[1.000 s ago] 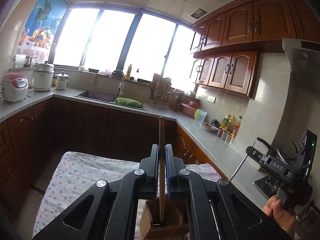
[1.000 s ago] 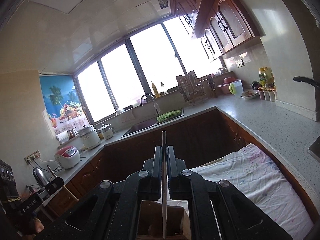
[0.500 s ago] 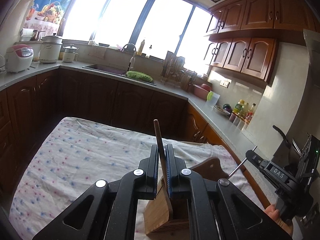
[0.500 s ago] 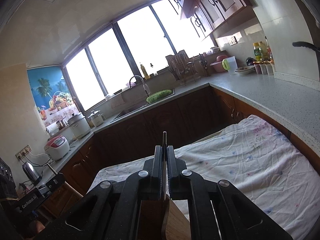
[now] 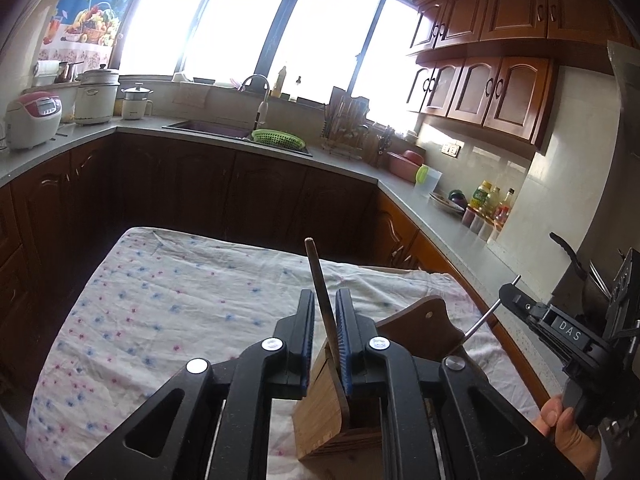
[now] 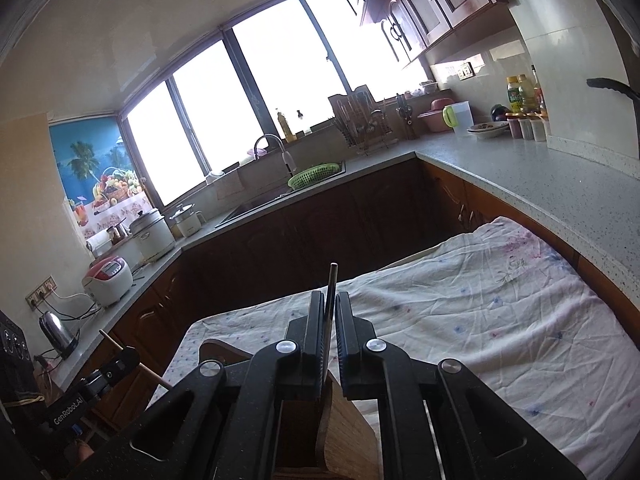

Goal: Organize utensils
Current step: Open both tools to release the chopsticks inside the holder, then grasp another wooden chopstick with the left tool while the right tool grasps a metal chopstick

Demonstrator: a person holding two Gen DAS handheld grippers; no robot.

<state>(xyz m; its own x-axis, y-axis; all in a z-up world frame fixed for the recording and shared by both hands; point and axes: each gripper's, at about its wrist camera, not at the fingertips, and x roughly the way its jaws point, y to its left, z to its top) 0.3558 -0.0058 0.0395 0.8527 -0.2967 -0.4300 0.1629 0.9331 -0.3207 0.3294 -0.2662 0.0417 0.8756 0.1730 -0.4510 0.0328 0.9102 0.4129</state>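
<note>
My left gripper [image 5: 324,300] is slightly parted around a brown wooden utensil handle [image 5: 318,276], which leans against the right pad and reaches down into a wooden utensil holder [image 5: 340,412] on the flowered tablecloth [image 5: 180,300]. My right gripper [image 6: 329,304] has a thin metal utensil handle [image 6: 331,284] between its slightly parted pads, over the same wooden holder [image 6: 348,432]. The right gripper also shows in the left wrist view [image 5: 516,296], with its metal handle [image 5: 480,324] running down behind the holder's back panel. The left gripper shows at lower left in the right wrist view [image 6: 128,354].
The cloth-covered table stands inside a U-shaped kitchen counter [image 6: 540,176]. A sink with a green basket [image 5: 276,138], rice cookers [image 5: 34,118], a dish rack [image 5: 346,124] and sauce bottles [image 5: 490,204] stand on the counter. A kettle [image 6: 58,330] stands at left.
Both cameras have tilted down, so more tablecloth and the holder show. Both utensils have dropped lower into the holder. The pads of both grippers have parted a little.
</note>
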